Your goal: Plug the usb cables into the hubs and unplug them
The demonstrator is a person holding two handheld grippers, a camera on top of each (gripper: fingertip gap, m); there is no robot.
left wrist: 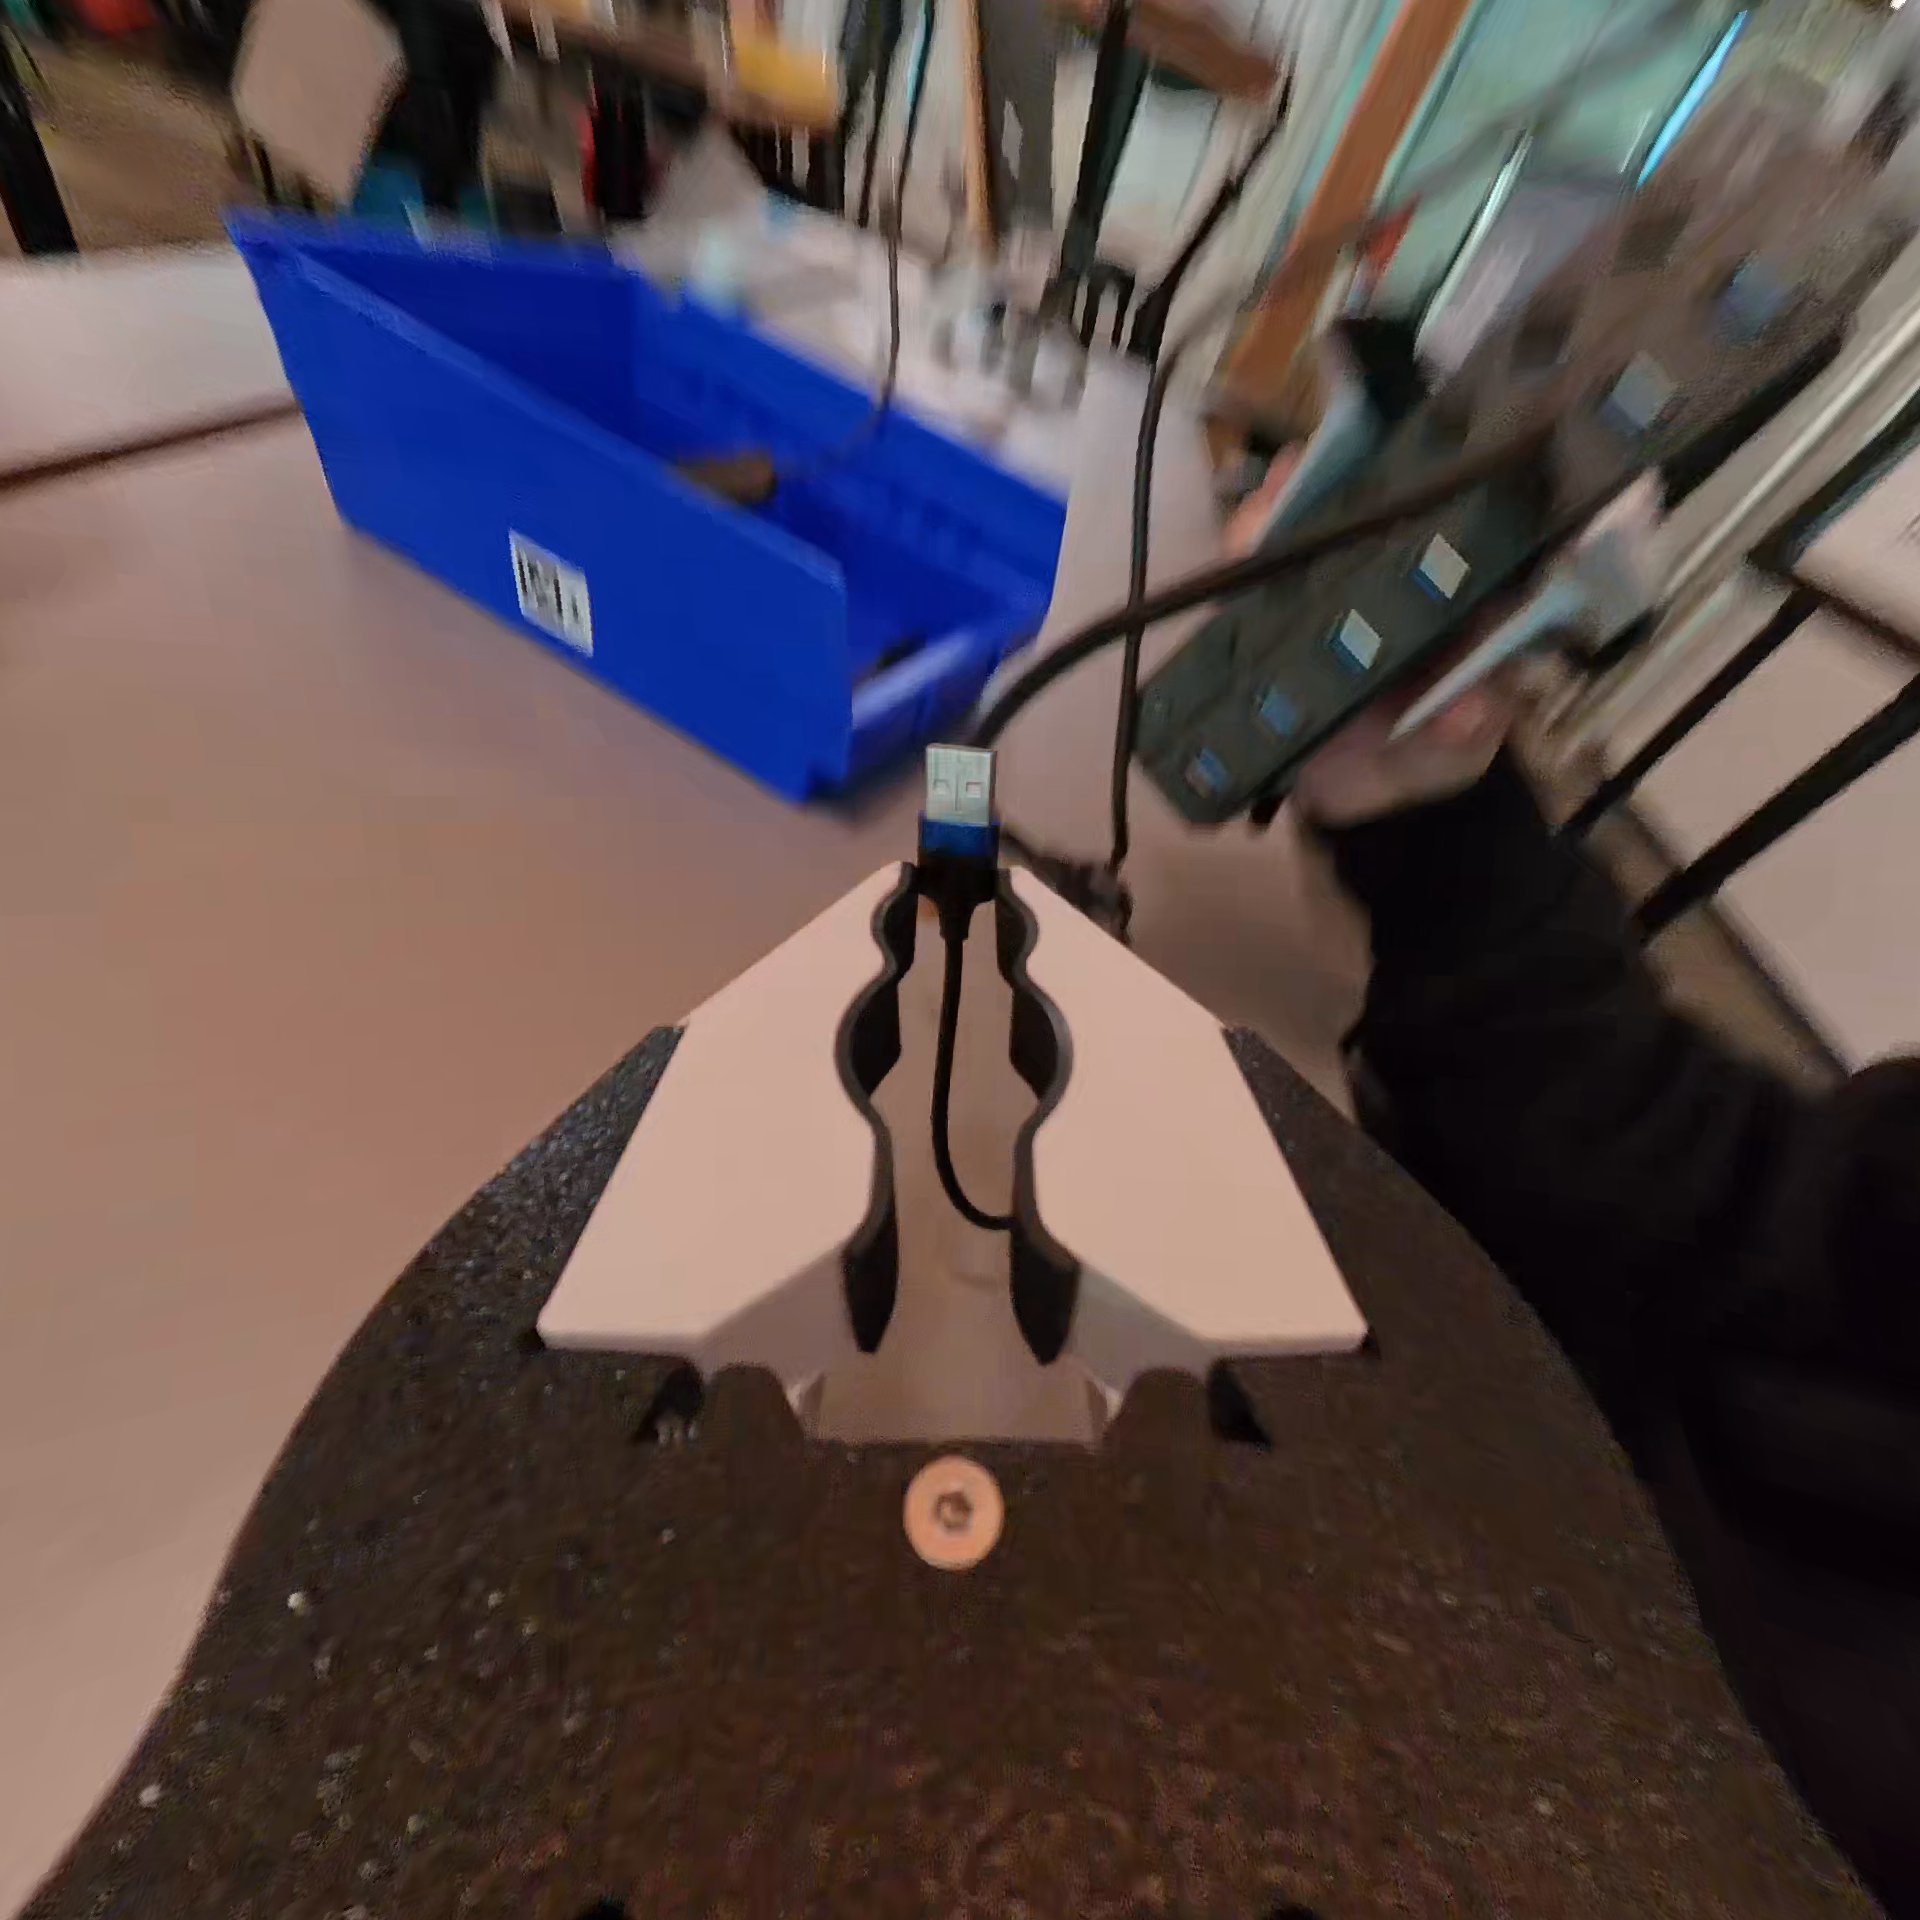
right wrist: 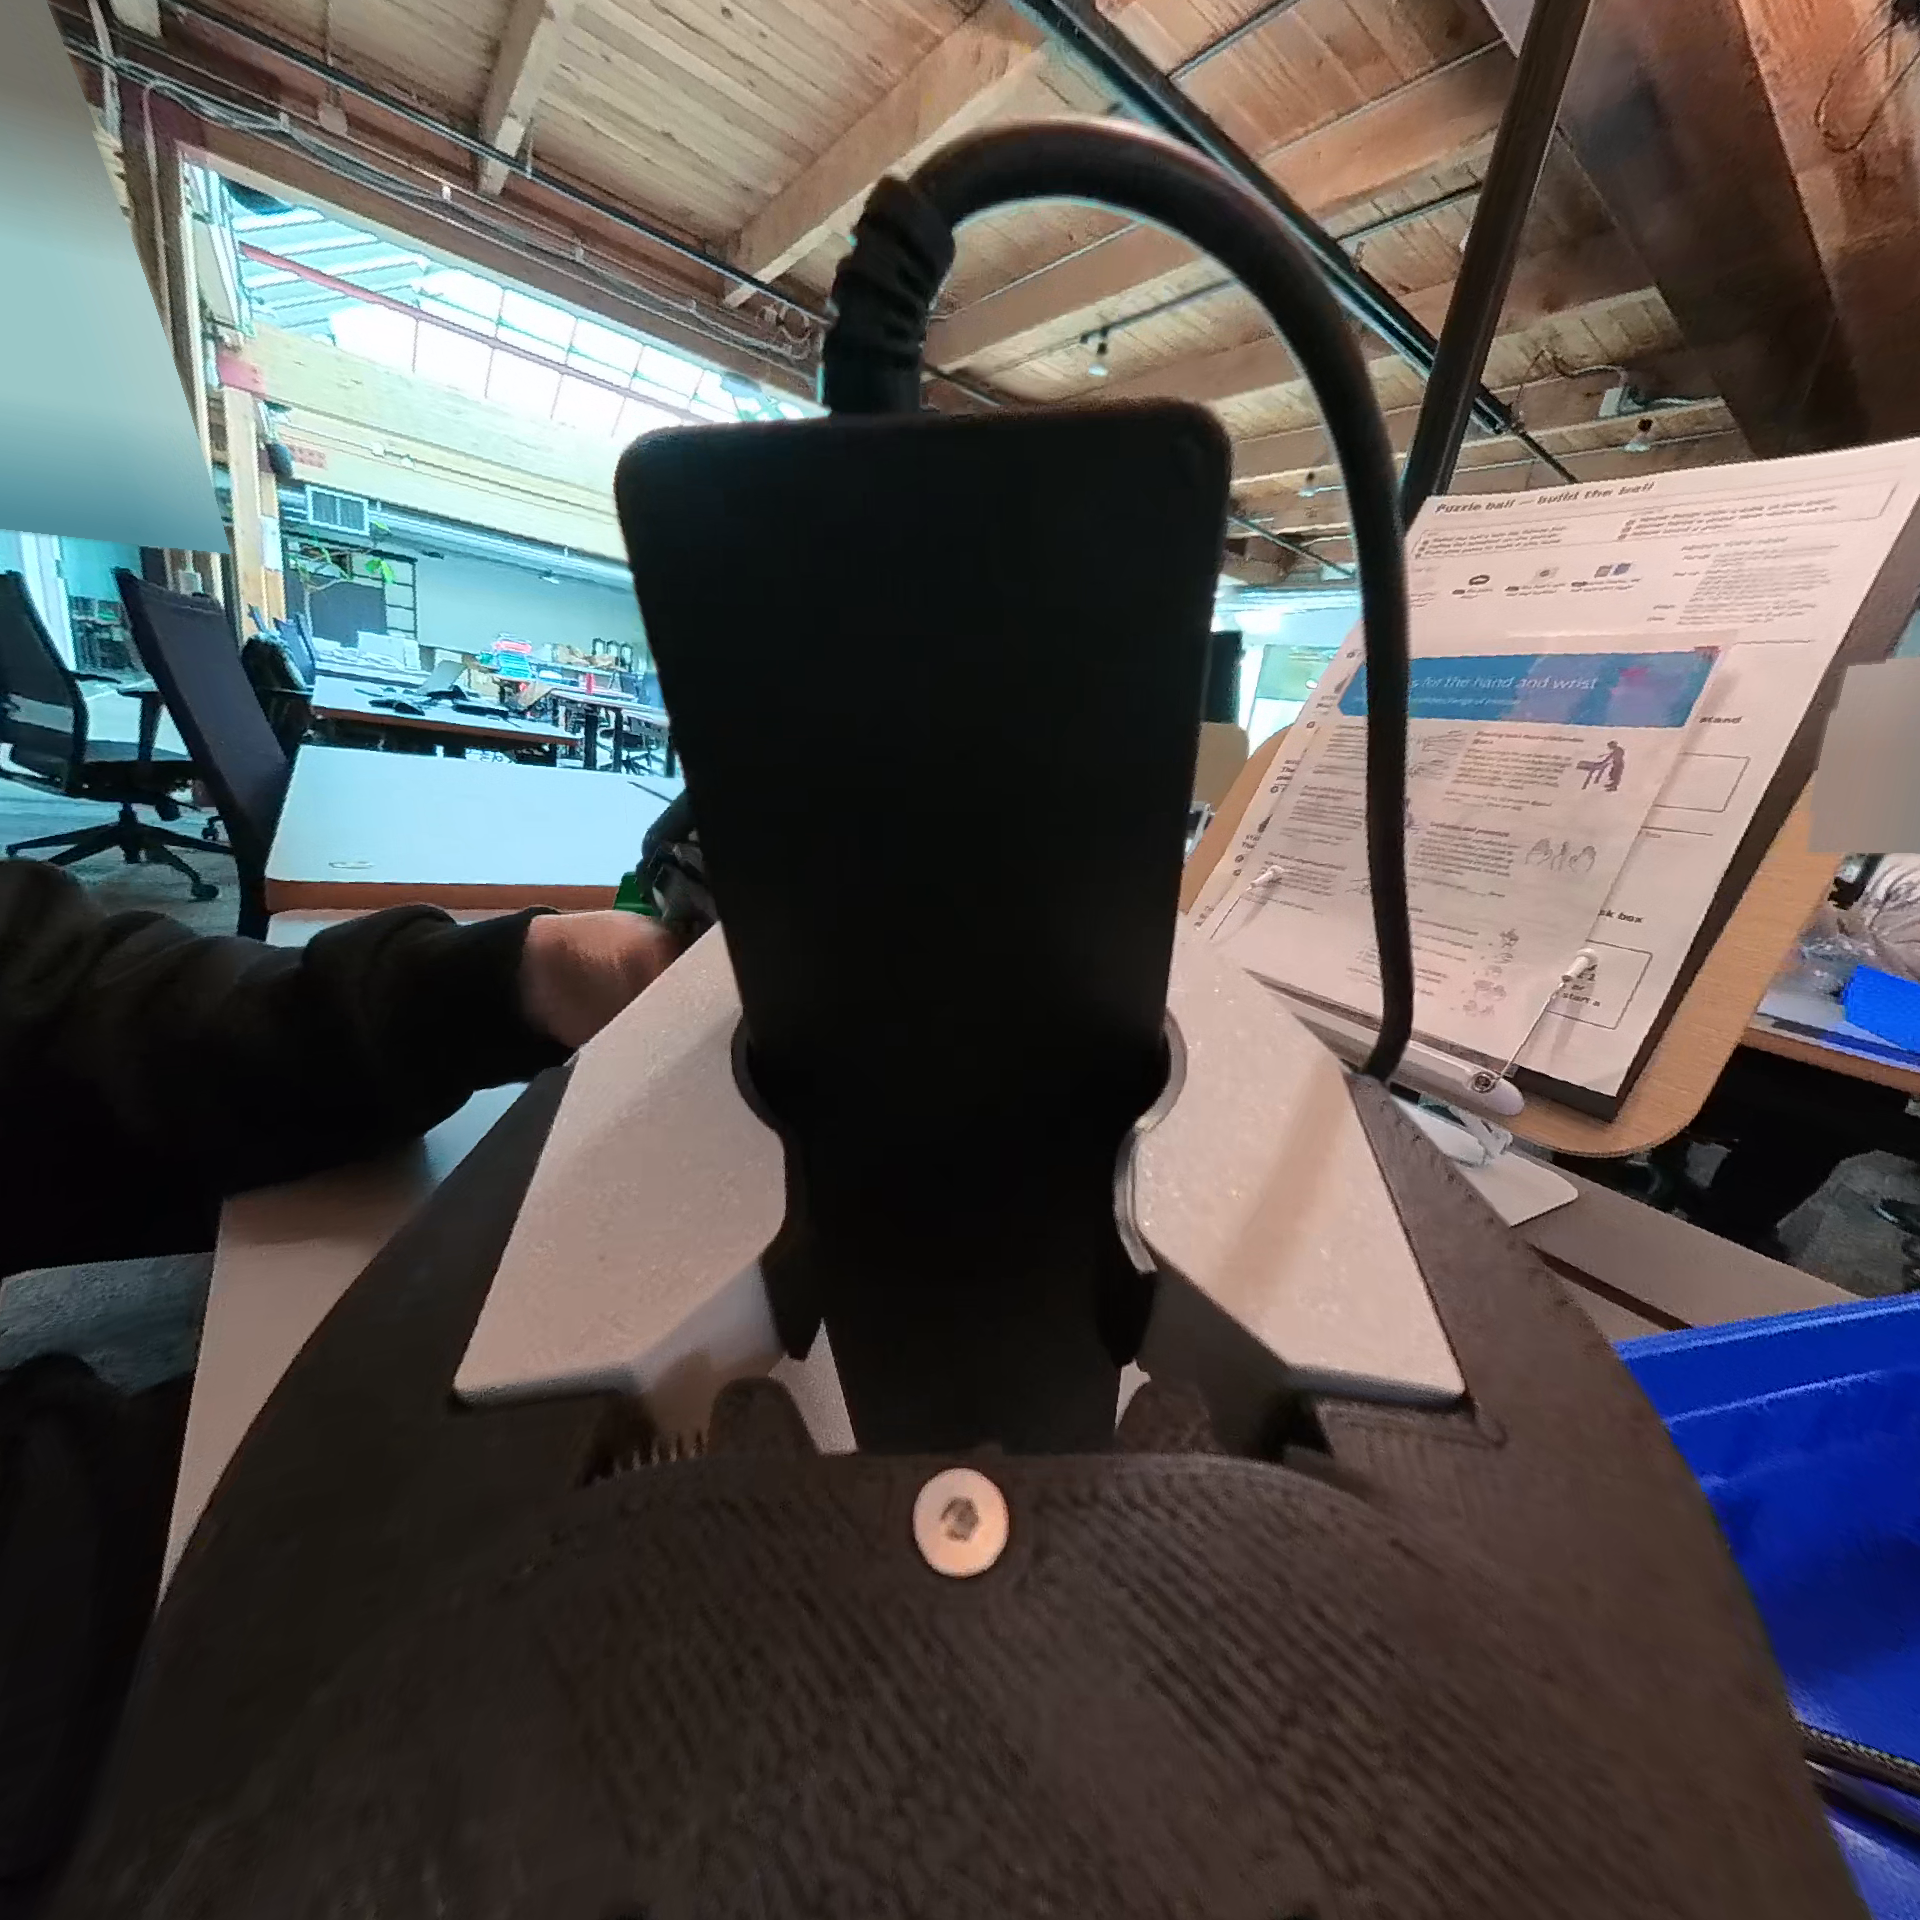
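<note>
In the left wrist view, the left tongs (left wrist: 958,904) are pinched almost together on a USB cable (left wrist: 948,1049), its silver plug (left wrist: 960,788) poking up past the tips at frame centre. Beyond it, at right, the black USB hub (left wrist: 1340,665) shows a row of blue ports, blurred. A blue bin (left wrist: 644,520) sits on the table (left wrist: 260,883) at upper left. In the right wrist view, the right tongs (right wrist: 951,1049) clamp the hub's dark body at frame centre, its thick cord (right wrist: 1340,499) arching overhead. A document stand (right wrist: 1538,831) lies behind, right.
</note>
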